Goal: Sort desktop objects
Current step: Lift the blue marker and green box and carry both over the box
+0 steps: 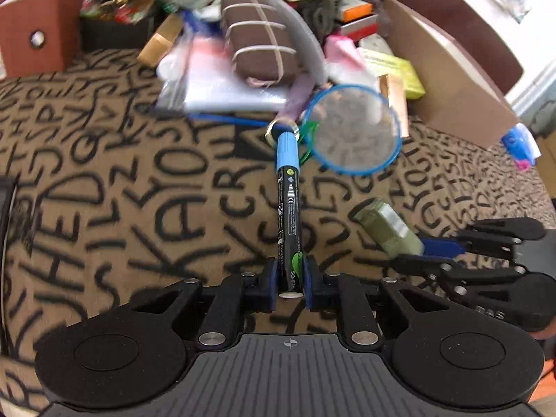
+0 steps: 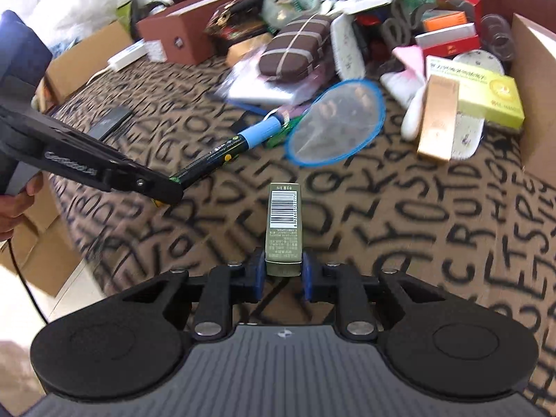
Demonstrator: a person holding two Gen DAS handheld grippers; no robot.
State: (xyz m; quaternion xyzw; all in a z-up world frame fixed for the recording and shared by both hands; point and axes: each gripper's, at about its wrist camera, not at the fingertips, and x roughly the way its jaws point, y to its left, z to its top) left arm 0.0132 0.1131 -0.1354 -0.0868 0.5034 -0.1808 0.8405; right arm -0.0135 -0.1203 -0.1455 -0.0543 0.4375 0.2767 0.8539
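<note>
A black marker with a light-blue cap (image 1: 286,201) sticks straight out from my left gripper (image 1: 290,271), whose blue pads are shut on its tail end. Its cap points at the pile ahead. My right gripper (image 2: 283,271) is shut on a small olive-green box with a barcode (image 2: 282,229), held lengthwise above the cloth. In the left wrist view the right gripper (image 1: 438,253) shows at the right edge with the green box (image 1: 385,226) in it. In the right wrist view the left gripper (image 2: 166,191) comes in from the left with the marker (image 2: 222,153).
A letter-printed brown tablecloth (image 1: 139,191) covers the table. Beyond the marker lies a pile: a blue-rimmed round net (image 1: 354,128), a brown striped case (image 1: 260,38), a yellow-green box (image 2: 490,97) and several packets. Cardboard boxes (image 1: 451,76) flank it. A black flat item (image 2: 111,121) lies at the left.
</note>
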